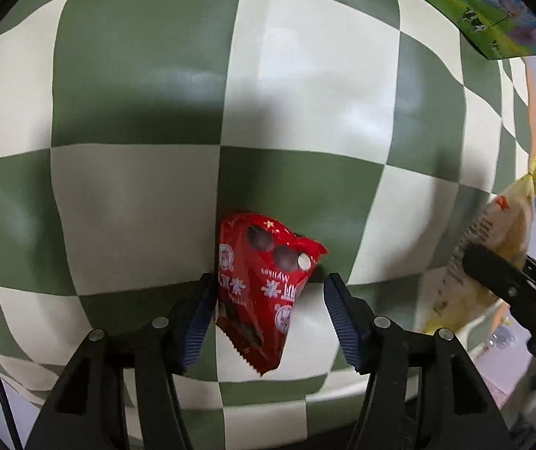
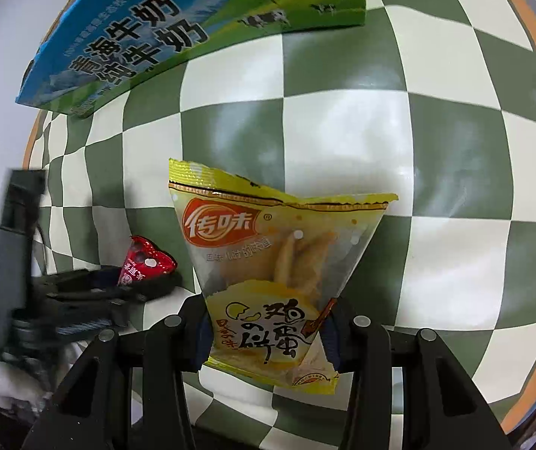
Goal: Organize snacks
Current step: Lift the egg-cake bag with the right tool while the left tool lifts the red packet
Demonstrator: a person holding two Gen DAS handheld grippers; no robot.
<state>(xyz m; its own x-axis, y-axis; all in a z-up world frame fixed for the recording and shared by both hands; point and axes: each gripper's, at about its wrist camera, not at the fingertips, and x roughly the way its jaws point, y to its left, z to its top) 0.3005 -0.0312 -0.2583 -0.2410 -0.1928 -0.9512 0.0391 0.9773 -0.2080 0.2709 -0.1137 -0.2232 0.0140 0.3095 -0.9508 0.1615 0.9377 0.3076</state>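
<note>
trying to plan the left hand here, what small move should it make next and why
Probably close the left gripper on the red packet: its right pad stands clear of the wrapper, so the hold looks loose, while the right gripper already pinches the yellow packet.

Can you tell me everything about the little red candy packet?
The red packet is a small shiny foil bag, crinkled, with white writing, round logos, tiny stars and pictures of dark round sweets. It has a zigzag sealed edge. It hangs tilted between the left claw fingers over the green-and-white checked cloth. One finger touches it; the other stands apart.
</note>
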